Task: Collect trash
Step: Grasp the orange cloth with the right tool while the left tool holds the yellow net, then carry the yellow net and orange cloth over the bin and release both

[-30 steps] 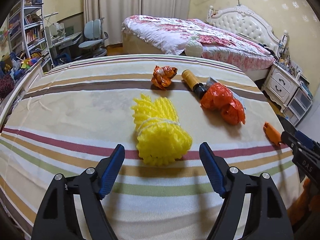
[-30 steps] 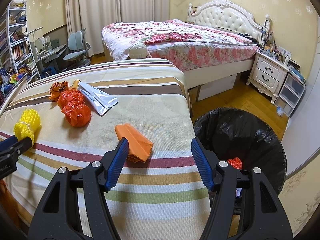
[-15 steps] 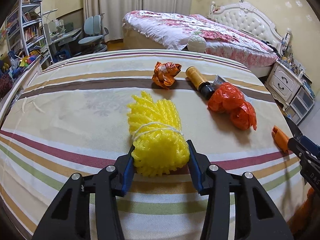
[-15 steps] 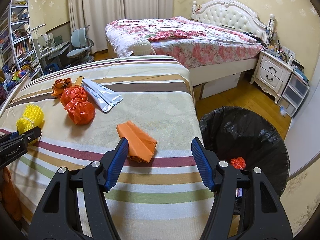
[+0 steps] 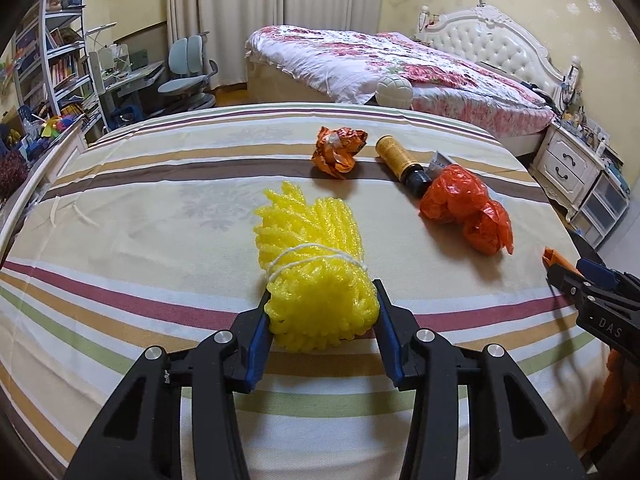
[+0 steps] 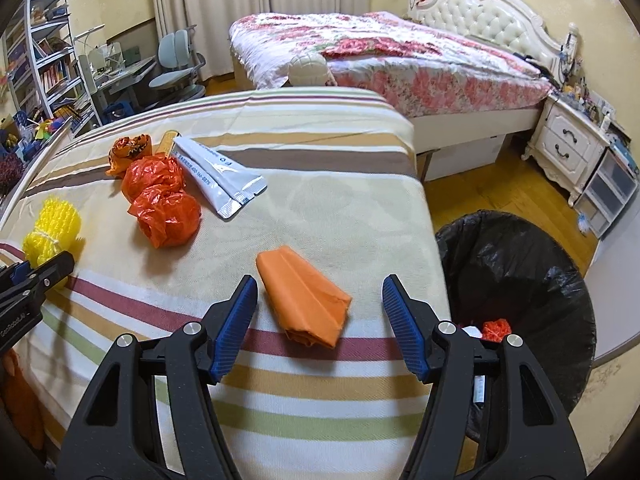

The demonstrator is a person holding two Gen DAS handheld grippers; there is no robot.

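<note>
Gripping the near end of the one yellow foam net bundle (image 5: 316,276), tied round with white string, the left claw (image 5: 320,320) has its blue pads pressed against both sides of it on the striped cloth (image 5: 160,240) that covers the bench. The right claw (image 6: 318,312) stands wide, its jaws on either side of the single folded orange paper (image 6: 304,300), touching neither side of it.

Counting the loose trash left on the cloth: one crumpled orange wrapper (image 5: 338,150), one yellow bottle with a dark cap (image 5: 402,160) lying on its side, one knotted red-orange plastic bag (image 5: 468,208) bunched into two lumps just beside the bottle, and two white sachets (image 6: 216,178) lying together next to the bag. Just past the bench's right edge sits one bin lined with a black bag (image 6: 520,280), with a small red scrap (image 6: 496,328) inside.

Beyond the bench is a bedroom: a bed with a floral quilt (image 5: 380,64) and white tufted headboard (image 5: 492,46), a white ball (image 5: 394,92) at the bed's edge, a white nightstand (image 6: 568,148), a grey desk chair (image 5: 188,68), bookshelves (image 5: 60,64) on the left, curtains and a wooden floor.
</note>
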